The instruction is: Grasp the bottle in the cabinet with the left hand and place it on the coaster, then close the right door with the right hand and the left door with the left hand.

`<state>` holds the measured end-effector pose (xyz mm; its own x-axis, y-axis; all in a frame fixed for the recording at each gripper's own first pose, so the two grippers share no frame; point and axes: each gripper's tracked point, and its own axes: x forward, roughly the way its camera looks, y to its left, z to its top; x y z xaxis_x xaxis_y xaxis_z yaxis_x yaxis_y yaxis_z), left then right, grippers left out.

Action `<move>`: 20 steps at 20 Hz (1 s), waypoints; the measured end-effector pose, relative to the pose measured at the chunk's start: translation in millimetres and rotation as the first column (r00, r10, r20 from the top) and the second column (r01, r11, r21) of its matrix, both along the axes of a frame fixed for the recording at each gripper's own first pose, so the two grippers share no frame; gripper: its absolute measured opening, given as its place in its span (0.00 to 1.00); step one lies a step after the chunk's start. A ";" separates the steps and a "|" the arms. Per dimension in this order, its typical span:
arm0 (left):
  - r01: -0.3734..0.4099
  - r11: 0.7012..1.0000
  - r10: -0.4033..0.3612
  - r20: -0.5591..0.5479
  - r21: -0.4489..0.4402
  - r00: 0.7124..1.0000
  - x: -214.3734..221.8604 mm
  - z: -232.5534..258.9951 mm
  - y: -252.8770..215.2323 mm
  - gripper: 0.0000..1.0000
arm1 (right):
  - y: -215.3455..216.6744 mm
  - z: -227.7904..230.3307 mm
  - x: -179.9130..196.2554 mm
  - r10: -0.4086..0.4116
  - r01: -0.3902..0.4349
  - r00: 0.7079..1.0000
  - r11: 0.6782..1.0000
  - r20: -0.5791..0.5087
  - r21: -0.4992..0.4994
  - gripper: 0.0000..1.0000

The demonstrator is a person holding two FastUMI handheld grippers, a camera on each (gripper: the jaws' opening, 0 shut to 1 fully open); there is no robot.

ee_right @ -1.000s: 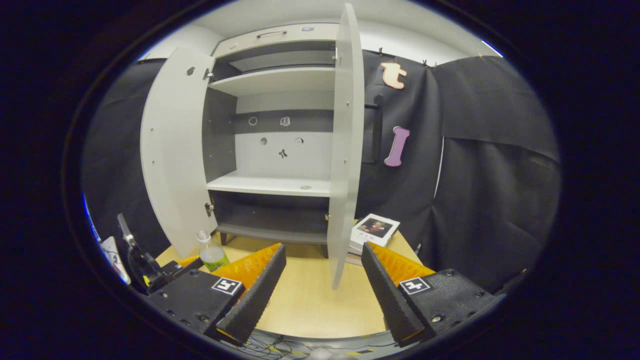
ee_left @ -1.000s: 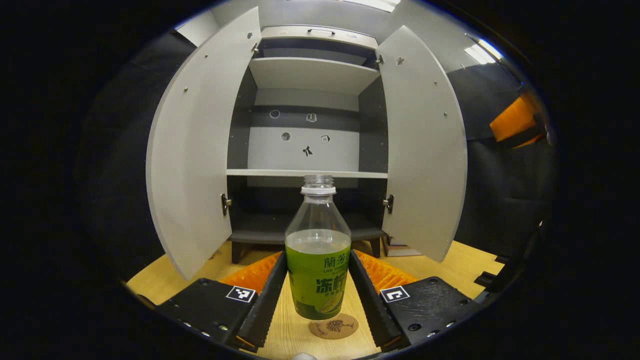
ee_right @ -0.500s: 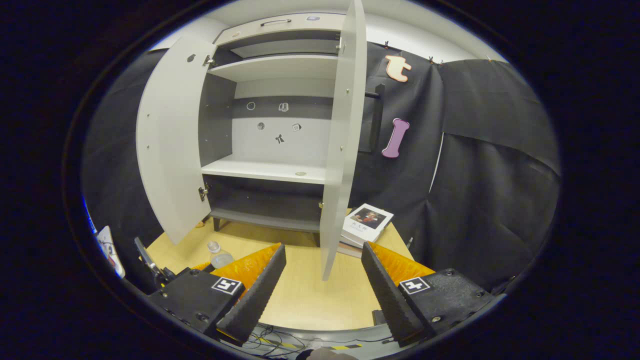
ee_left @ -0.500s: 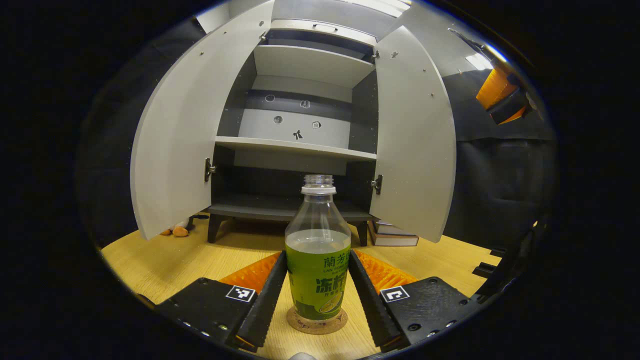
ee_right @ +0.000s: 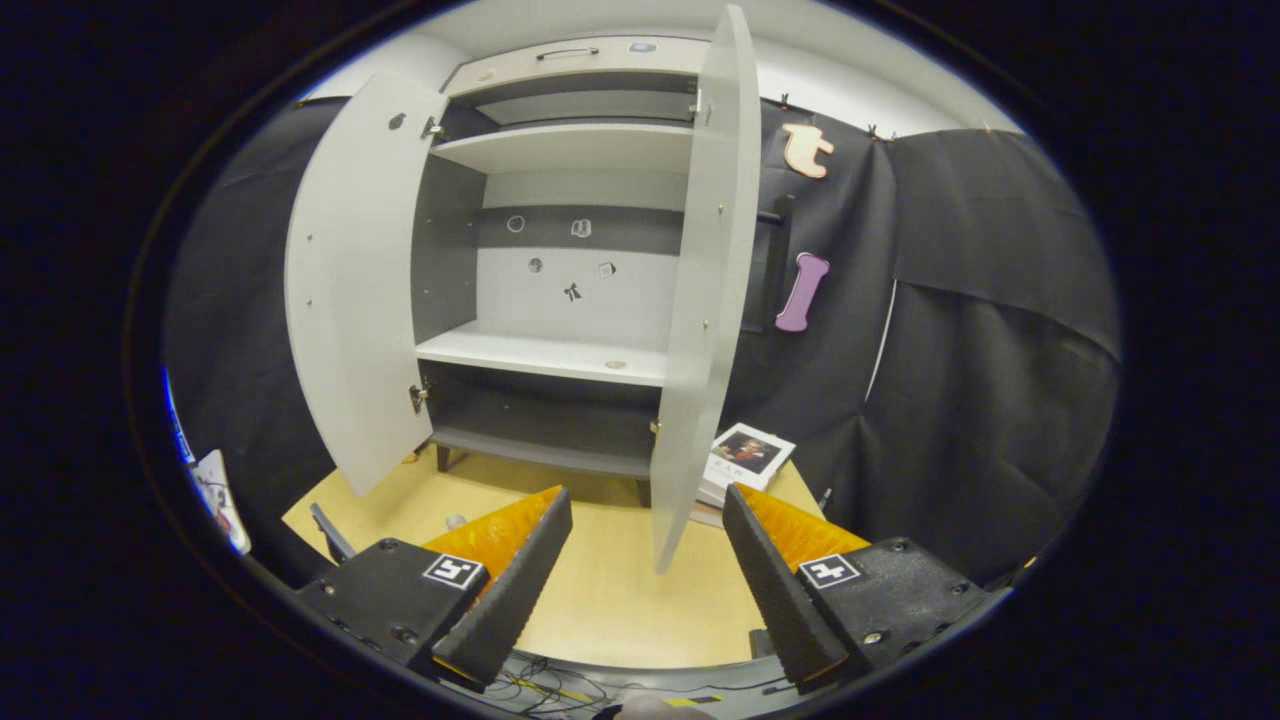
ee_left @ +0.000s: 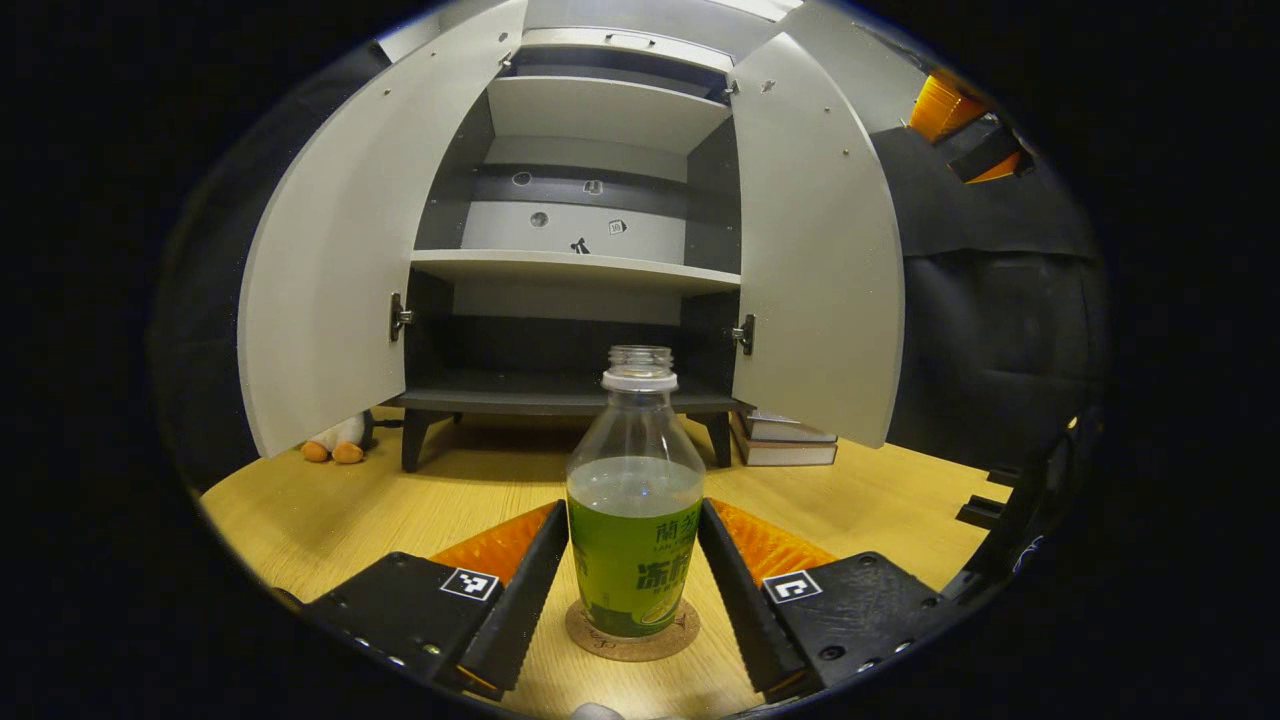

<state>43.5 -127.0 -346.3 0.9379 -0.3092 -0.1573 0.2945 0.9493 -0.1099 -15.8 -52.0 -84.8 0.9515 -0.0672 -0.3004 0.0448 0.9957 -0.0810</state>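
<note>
Bottle (ee_left: pixel 635 500) upright on coaster (ee_left: pixel 632 634), on tabletop (ee_left: pixel 330 520) near the camera, between the fingers of left tool (ee_left: pixel 634 610). Cabinet (ee_left: pixel 585 270) far behind it, both doors swung out: left door (ee_left: pixel 330 270) on the left, right door (ee_left: pixel 815 250) on the right. Stacked books (ee_left: pixel 785 440) on tabletop just right of cabinet base, behind right door. Plush toy (ee_left: pixel 335 440) on tabletop at far left, under left door. Right tool (ee_right: pixel 645 590) near, facing right door's (ee_right: pixel 705 300) edge.
</note>
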 end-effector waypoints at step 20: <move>-0.119 0.992 0.116 0.087 0.041 0.989 -48.9 147.2 60.1 0.96 | -7.8 34.8 -20.8 -0.047 0.041 0.988 0.998 0.144 0.043 1.00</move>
